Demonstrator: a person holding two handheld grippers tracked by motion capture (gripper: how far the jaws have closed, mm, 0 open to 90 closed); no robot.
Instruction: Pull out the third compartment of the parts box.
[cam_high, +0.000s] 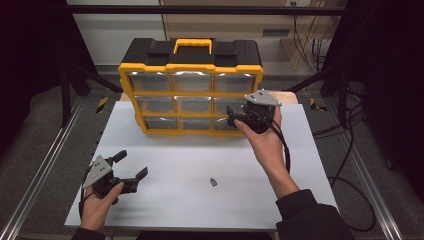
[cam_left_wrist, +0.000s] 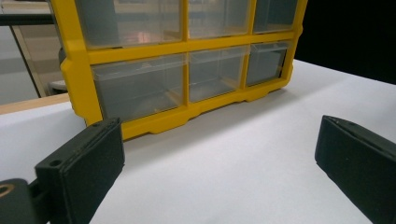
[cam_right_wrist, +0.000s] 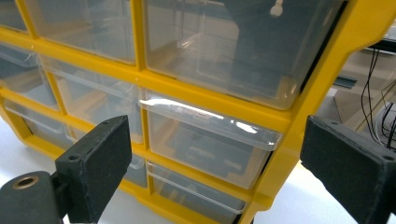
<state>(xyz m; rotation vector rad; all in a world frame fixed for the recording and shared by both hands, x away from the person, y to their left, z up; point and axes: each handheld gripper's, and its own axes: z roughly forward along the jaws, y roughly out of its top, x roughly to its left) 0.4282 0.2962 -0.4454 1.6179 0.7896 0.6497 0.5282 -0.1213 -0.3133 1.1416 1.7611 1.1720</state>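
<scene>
Right gripper, jaws wide apart, is raised to a yellow drawer cabinet; its middle-right clear drawer sits btwn the jaws, likely lined up for a pull. Left gripper rests aside, jaws apart w/ nothing held.

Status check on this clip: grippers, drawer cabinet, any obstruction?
Right gripper open at yellow drawer cabinet, right column. Left gripper open, idle, low over table. Small dark part lies loose, clear of both.

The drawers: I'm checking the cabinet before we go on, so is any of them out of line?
Yes. In the drawer cabinet, the middle drawer of the right column sticks out past the yellow frame, while its neighbours sit flush. The right claw is open in front of it.
</scene>
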